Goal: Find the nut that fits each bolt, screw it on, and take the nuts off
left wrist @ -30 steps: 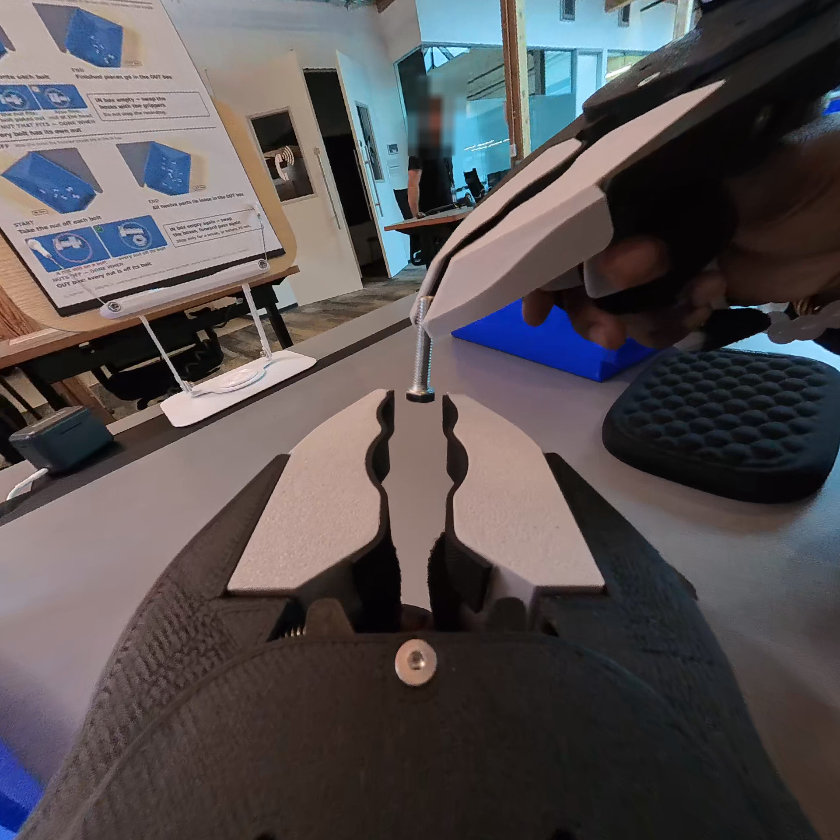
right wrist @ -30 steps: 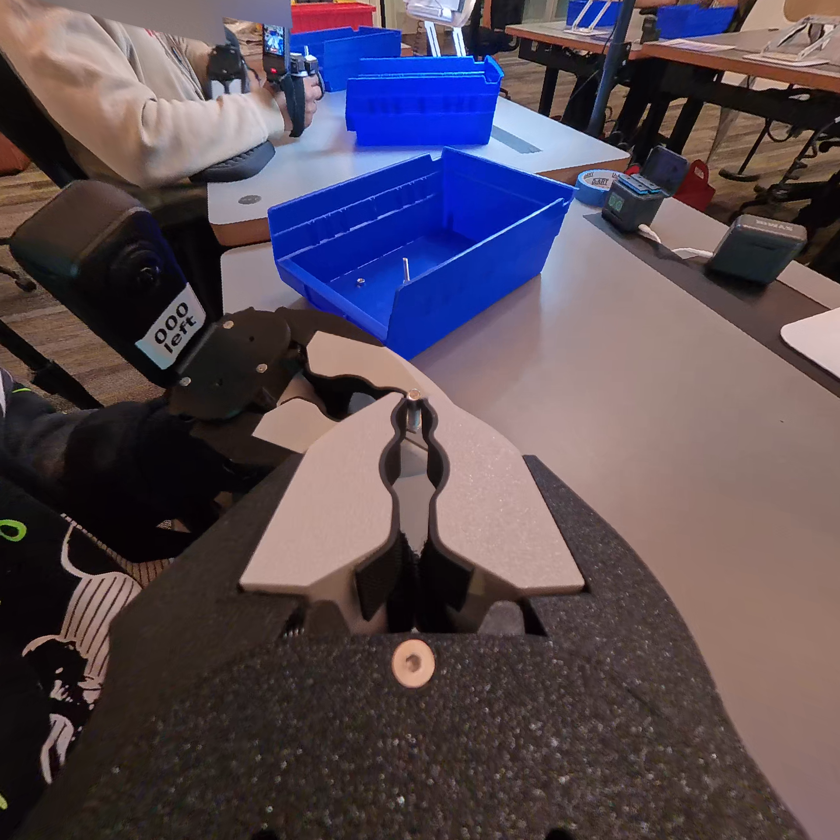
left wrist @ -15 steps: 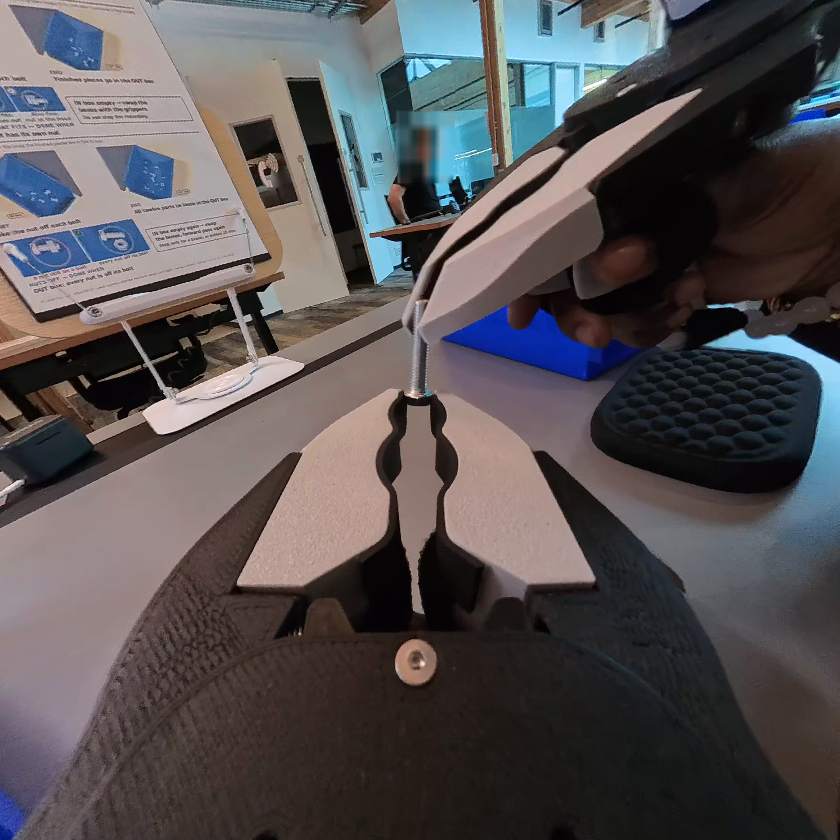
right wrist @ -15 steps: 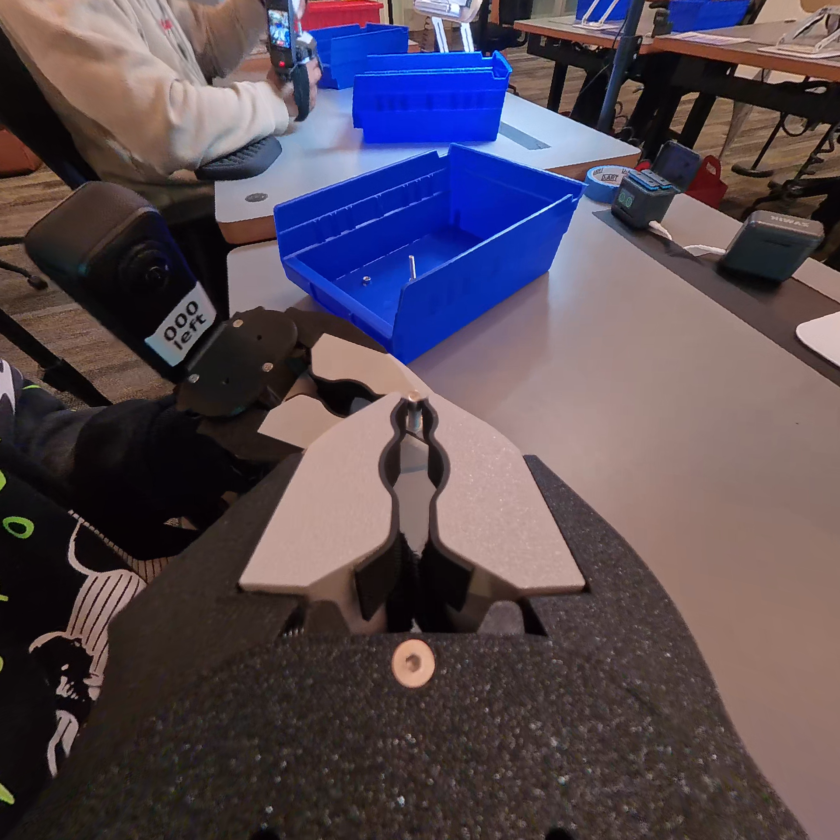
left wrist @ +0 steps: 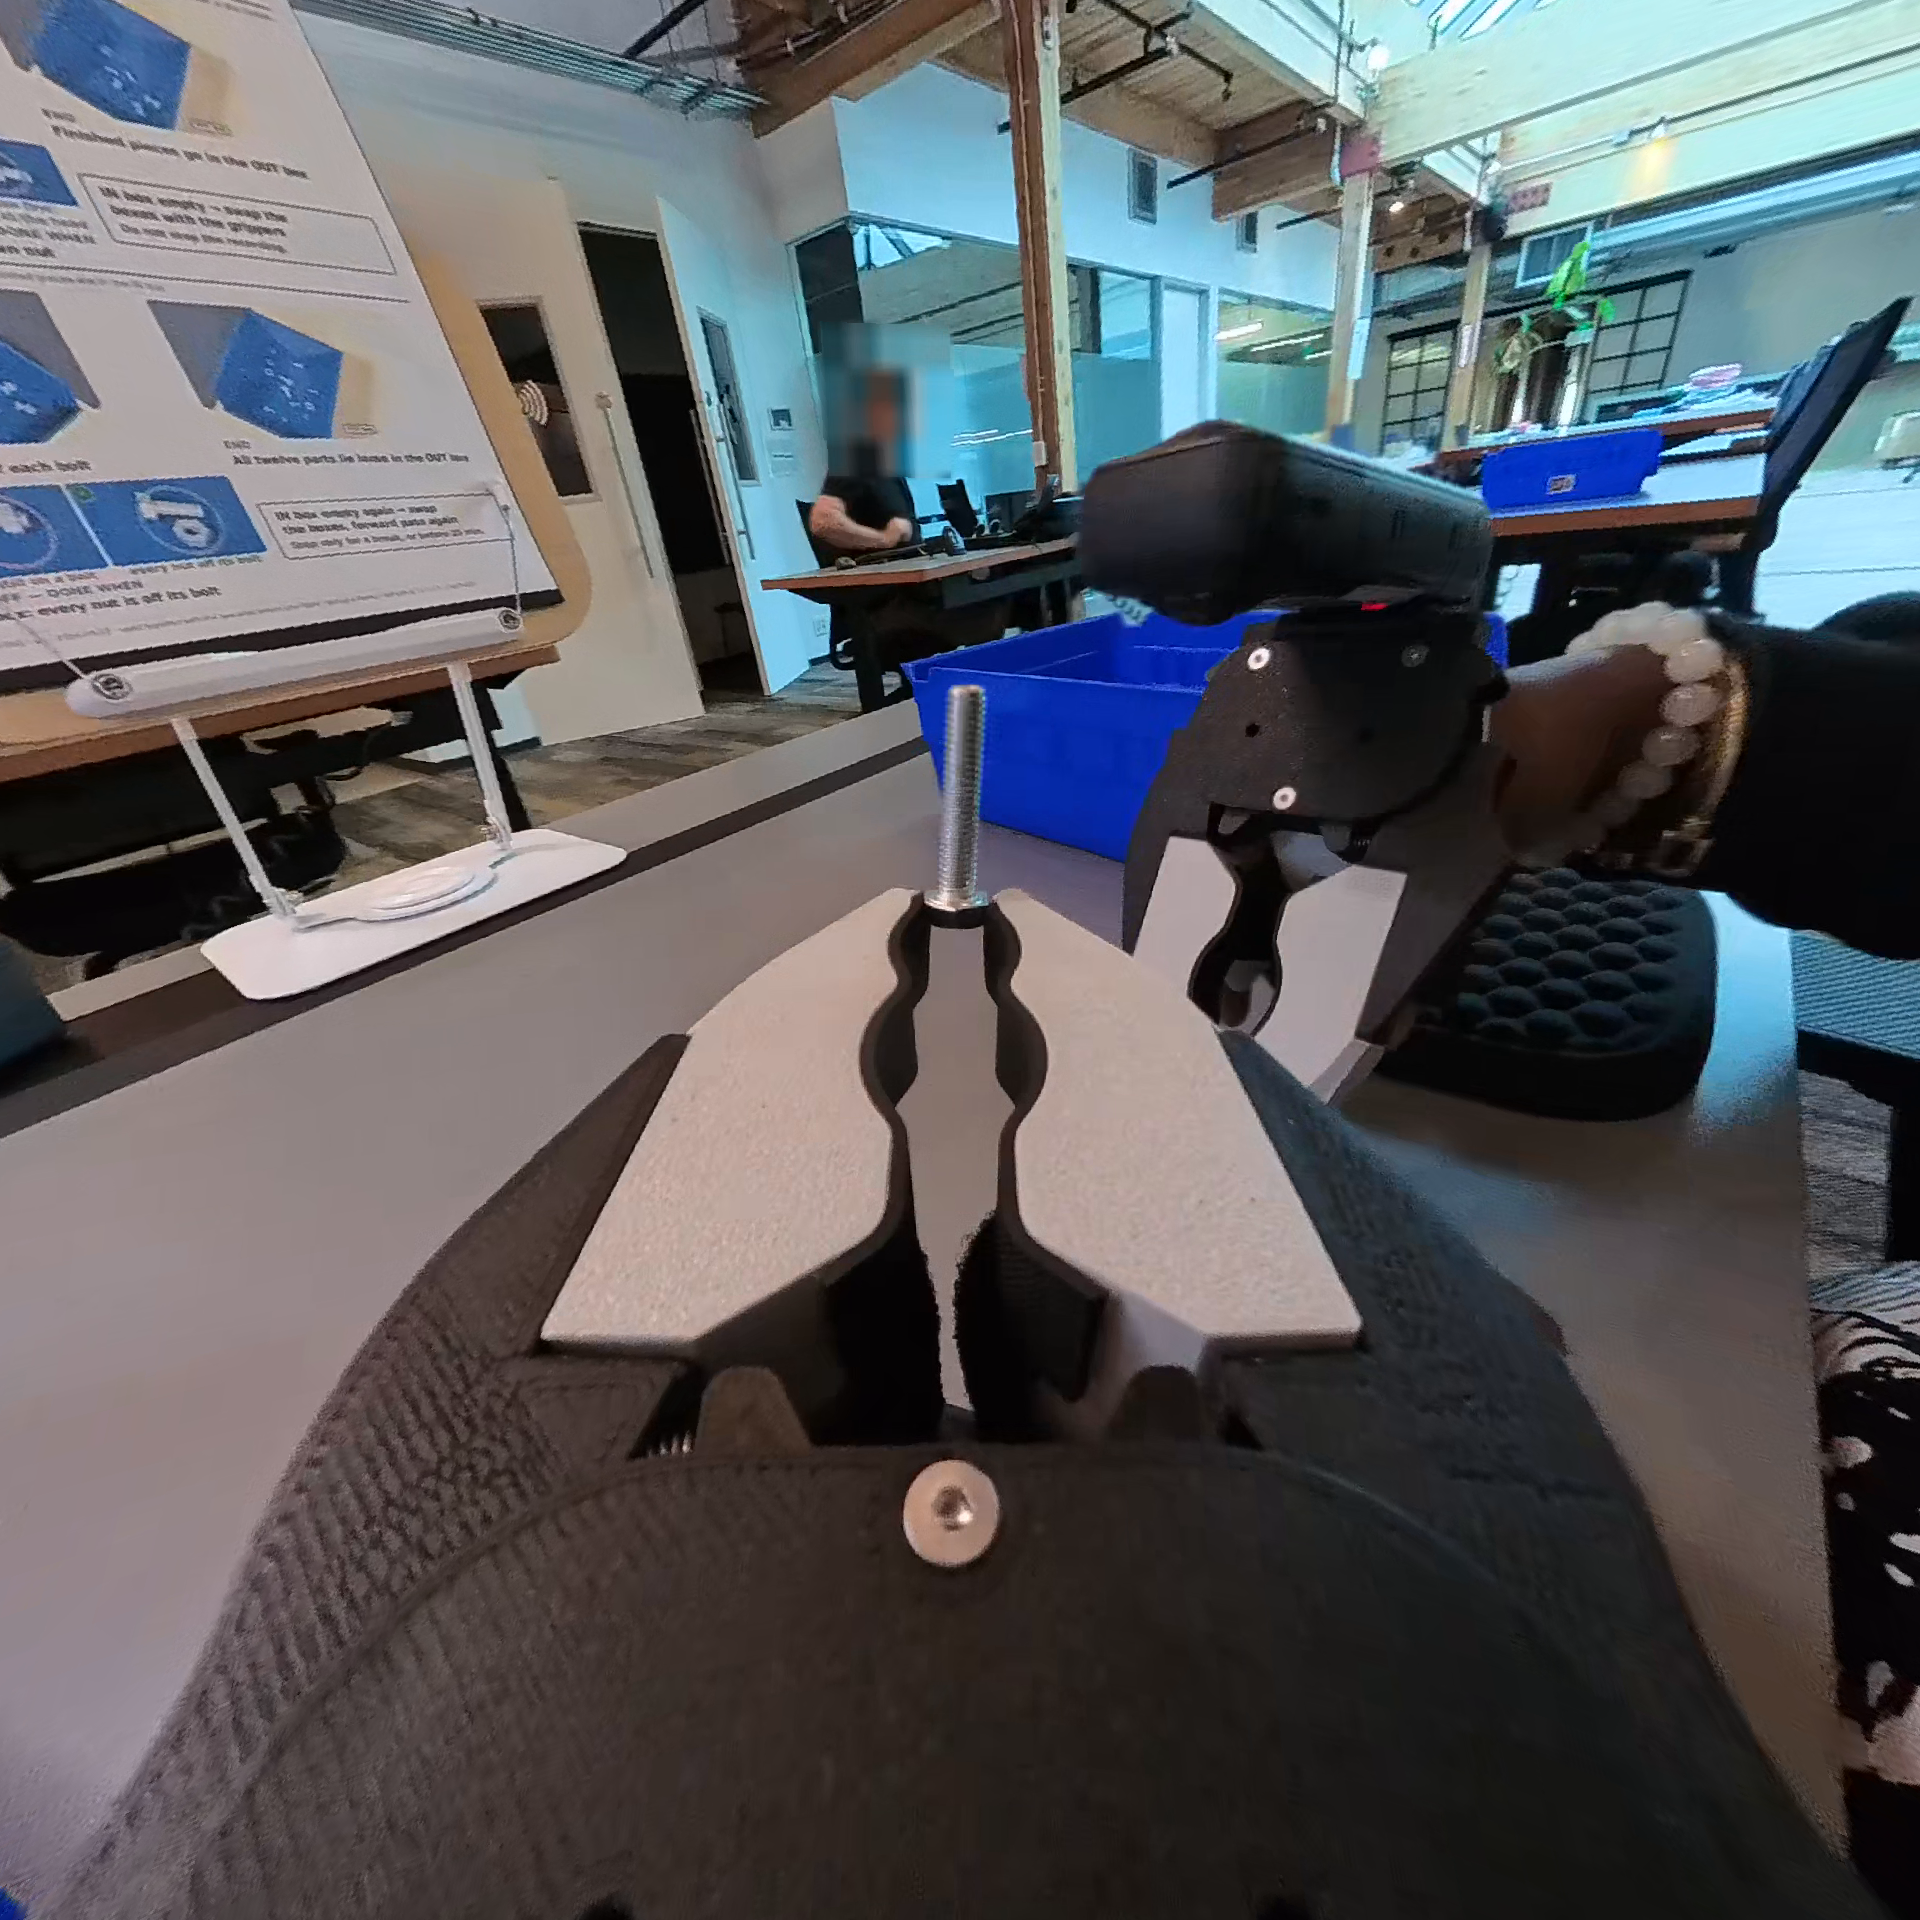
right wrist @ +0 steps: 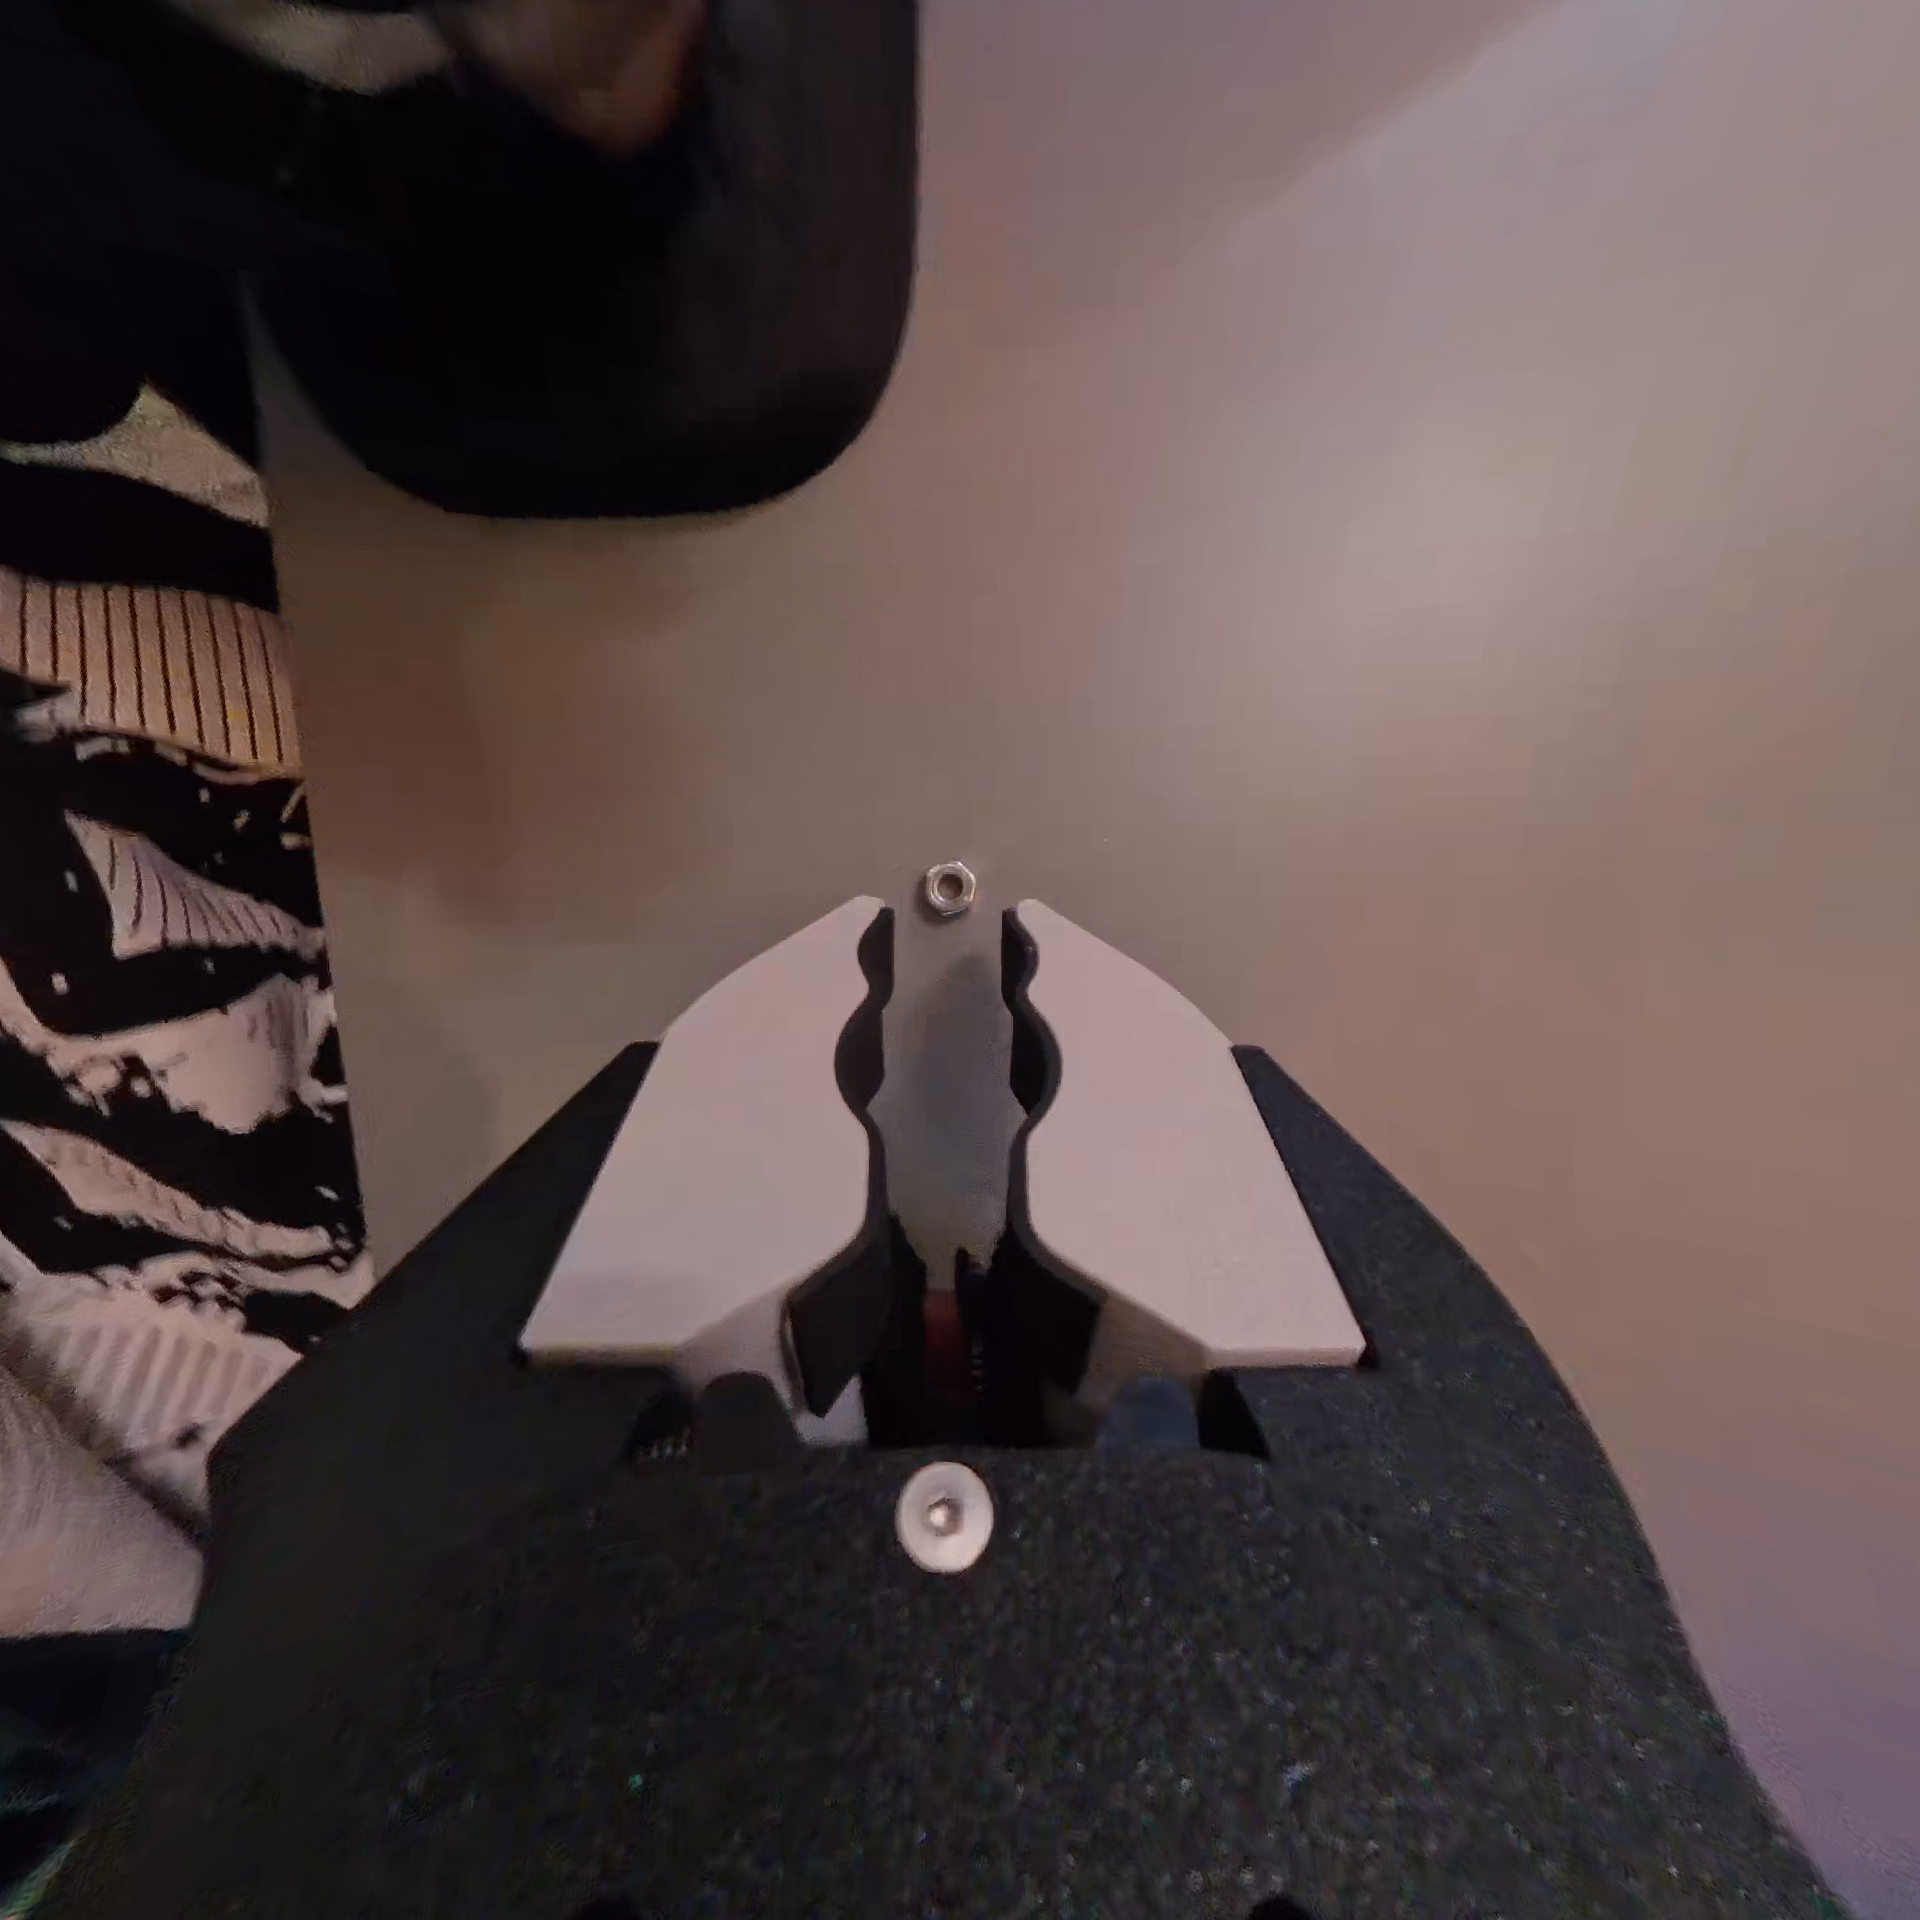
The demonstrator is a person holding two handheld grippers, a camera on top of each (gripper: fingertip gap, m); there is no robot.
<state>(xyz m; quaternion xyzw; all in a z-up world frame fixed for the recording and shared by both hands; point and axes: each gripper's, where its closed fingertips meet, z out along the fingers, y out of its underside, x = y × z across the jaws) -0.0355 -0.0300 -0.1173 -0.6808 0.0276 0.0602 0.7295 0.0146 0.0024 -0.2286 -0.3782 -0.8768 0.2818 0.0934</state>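
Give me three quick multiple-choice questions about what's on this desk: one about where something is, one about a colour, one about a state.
1. Where is the nut?
A. Flat on the table, just past the right gripper's tips
B. On the bolt
C. In the bin

2. What colour is the bin behind the bolt?
A. Red
B. Blue
C. Green

3. How does the bolt stand?
A. Flat on the table
B. Upright, head clamped in the left gripper
C. Hanging head down

Answers: 1 A, it lies on bare table ahead of the open right gripper; 2 B, its walls are blue; 3 B, the thread points up from the tips.
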